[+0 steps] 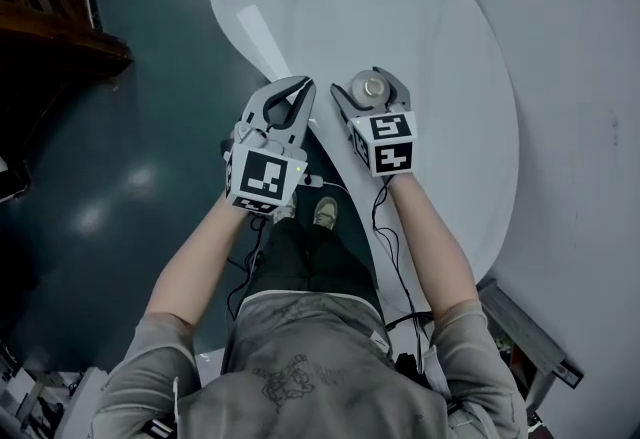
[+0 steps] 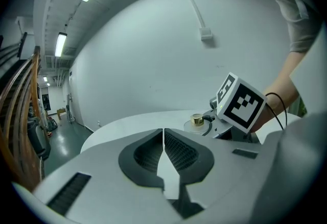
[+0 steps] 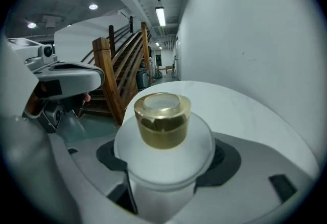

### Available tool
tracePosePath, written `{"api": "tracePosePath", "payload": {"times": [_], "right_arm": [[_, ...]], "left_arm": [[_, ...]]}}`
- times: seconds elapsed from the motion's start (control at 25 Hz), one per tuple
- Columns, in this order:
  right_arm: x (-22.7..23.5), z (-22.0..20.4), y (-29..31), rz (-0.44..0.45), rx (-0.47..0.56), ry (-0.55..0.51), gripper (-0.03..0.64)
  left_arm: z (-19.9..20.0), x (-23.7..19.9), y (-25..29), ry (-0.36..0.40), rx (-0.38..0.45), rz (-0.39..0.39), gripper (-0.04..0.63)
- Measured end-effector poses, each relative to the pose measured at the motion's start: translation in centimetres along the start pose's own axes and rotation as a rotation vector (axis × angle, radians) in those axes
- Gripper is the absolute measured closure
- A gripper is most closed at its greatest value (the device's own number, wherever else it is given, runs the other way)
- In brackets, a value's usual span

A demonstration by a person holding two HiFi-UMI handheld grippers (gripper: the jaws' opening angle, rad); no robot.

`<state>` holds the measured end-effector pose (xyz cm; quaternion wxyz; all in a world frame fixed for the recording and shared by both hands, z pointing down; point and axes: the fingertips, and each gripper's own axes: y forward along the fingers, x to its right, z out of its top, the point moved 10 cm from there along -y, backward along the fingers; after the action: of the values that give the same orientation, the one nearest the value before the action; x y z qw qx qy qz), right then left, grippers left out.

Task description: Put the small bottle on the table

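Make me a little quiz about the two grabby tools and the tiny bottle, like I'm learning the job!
1. Pick one: what grips the small bottle? A. the left tool B. the right tool
2. True or false: the left tool's jaws are spread wide apart.
3. Fill the gap: the bottle's cap is ____ coloured.

Key:
1. B. The bottle sits between the right tool's jaws.
2. False. They are closed together with nothing between them.
3. Gold.
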<state>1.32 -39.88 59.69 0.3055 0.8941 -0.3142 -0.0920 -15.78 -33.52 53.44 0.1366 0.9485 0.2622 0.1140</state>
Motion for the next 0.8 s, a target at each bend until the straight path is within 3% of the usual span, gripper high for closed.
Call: {"api": "tracePosePath", "payload": {"times": [0.44,0.8], "right_arm": [[-0.2,-3.1,2.5,-0.012,-0.052,0.003,0.272],[-0.5,-3.9,2.7,-0.034,0.023,-0.003,0.272]], "left_arm": [[-3.0,0.9,0.6,-0.003,-0.056,-0.027,0.572],[-3.8,1.4,0.0,-0.004,-0.073,-0.047,0.572]]}}
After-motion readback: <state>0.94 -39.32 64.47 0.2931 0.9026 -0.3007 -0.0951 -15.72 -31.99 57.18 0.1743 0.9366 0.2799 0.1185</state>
